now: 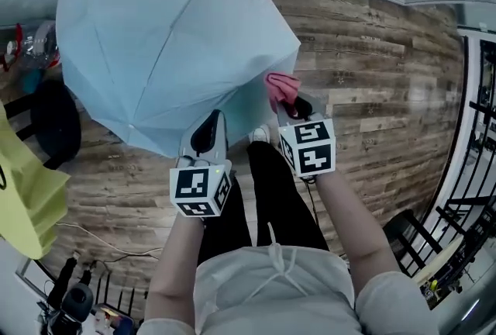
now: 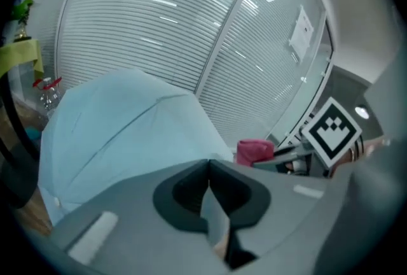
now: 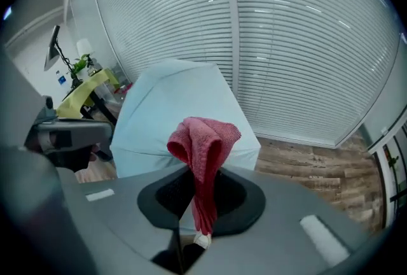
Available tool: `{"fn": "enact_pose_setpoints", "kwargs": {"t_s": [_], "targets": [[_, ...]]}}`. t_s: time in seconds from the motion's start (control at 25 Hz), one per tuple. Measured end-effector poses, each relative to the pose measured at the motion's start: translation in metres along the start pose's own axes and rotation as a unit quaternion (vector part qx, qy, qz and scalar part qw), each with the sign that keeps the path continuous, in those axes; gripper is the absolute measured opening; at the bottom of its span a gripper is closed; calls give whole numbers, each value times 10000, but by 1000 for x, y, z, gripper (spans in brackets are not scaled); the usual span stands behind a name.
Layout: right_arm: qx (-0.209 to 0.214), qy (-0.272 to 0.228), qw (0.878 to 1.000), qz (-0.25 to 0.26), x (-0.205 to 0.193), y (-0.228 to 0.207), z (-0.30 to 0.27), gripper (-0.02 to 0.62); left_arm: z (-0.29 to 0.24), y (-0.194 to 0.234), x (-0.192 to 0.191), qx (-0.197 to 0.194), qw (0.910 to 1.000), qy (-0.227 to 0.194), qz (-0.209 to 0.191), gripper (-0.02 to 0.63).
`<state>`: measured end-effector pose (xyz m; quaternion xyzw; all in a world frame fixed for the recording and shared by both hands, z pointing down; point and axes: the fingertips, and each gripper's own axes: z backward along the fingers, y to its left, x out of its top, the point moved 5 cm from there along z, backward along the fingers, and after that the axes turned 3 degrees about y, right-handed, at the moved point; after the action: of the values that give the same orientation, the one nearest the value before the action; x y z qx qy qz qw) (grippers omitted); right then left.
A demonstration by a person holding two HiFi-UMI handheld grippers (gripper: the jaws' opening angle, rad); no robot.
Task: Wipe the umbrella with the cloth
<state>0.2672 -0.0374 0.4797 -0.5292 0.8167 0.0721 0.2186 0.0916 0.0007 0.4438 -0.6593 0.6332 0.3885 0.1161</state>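
Open pale-blue umbrella (image 1: 170, 39) fills the upper left of the head view, left gripper (image 1: 208, 126) closed on its lower edge, right gripper (image 1: 293, 105) at centre clamped on the pink cloth (image 1: 280, 87).

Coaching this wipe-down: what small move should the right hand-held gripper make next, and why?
Probably ease the right hand-held gripper leftward until its pink cloth presses the umbrella canopy: the cloth sits beside the canopy's edge, and the left hand-held gripper grips the rim.
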Motion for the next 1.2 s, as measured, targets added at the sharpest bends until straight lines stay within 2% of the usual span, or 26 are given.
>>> {"fn": "enact_pose_setpoints", "kwargs": {"t_s": [0.28, 0.44, 0.64, 0.76, 0.92, 1.2], "targets": [[-32, -360, 9992, -198, 8, 119, 76, 63, 111, 40, 26, -214, 9989, -151, -396, 8], [-78, -496, 9987, -104, 29, 177, 128, 63, 178, 62, 51, -141, 9986, -309, -401, 8], [-114, -1220, 9924, 130, 63, 227, 215, 63, 268, 55, 105, -121, 9936, -939, -619, 8], [-240, -1547, 9875, 192, 79, 249, 259, 61, 321, 50, 139, -78, 9848, -1494, -885, 8], [-310, -2130, 9764, 166, 96, 268, 314, 60, 381, 39, 175, 2, 9684, -2146, -1275, 8], [-649, -3093, 9478, 431, 118, 292, 389, 57, 470, 32, 208, -92, 9406, -3104, -1375, 8]]}}
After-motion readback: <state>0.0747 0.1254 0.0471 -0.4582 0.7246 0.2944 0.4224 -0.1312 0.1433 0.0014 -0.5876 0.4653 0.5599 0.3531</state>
